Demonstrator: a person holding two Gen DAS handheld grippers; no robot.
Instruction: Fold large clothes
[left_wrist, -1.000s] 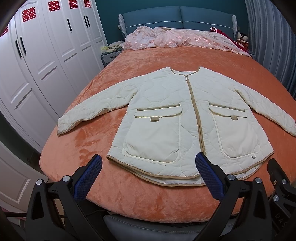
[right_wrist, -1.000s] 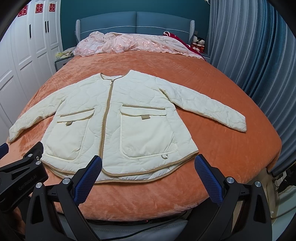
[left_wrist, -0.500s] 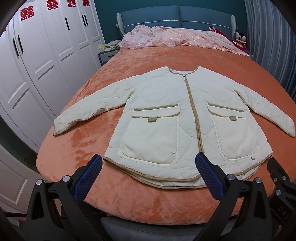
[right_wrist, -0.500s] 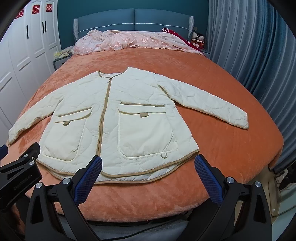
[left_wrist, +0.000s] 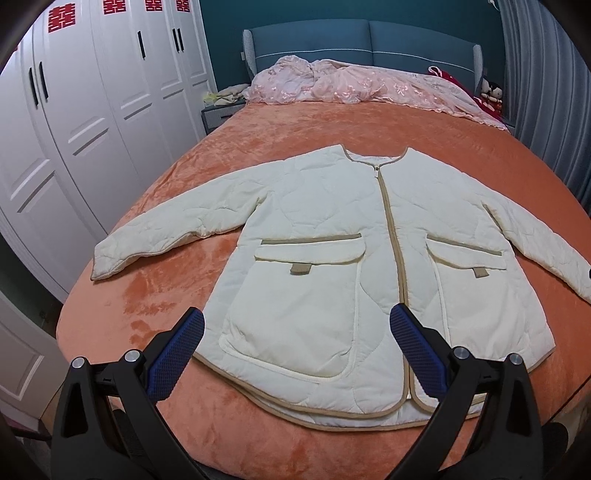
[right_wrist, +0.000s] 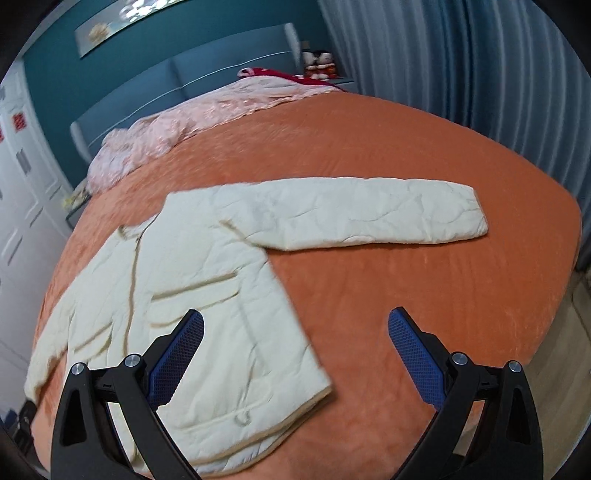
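Observation:
A cream quilted jacket (left_wrist: 332, 236) with tan trim lies flat and zipped on the orange bed, sleeves spread out. My left gripper (left_wrist: 295, 350) is open and empty, above the jacket's hem near its left pocket. My right gripper (right_wrist: 295, 354) is open and empty, above the jacket's right hem side and bare bedspread. In the right wrist view the jacket (right_wrist: 207, 280) is blurred, and its right sleeve (right_wrist: 376, 218) stretches toward the bed's right edge.
The orange bedspread (left_wrist: 295, 122) covers the bed. A pink lace blanket (left_wrist: 362, 85) lies at the headboard. White wardrobes (left_wrist: 74, 122) stand on the left, grey-blue curtains (right_wrist: 461, 59) on the right. A bedside table (left_wrist: 221, 110) stands at the back left.
My left gripper has moved forward over the jacket's hem. My right gripper has swung right and tilted, now facing the right sleeve and the curtains.

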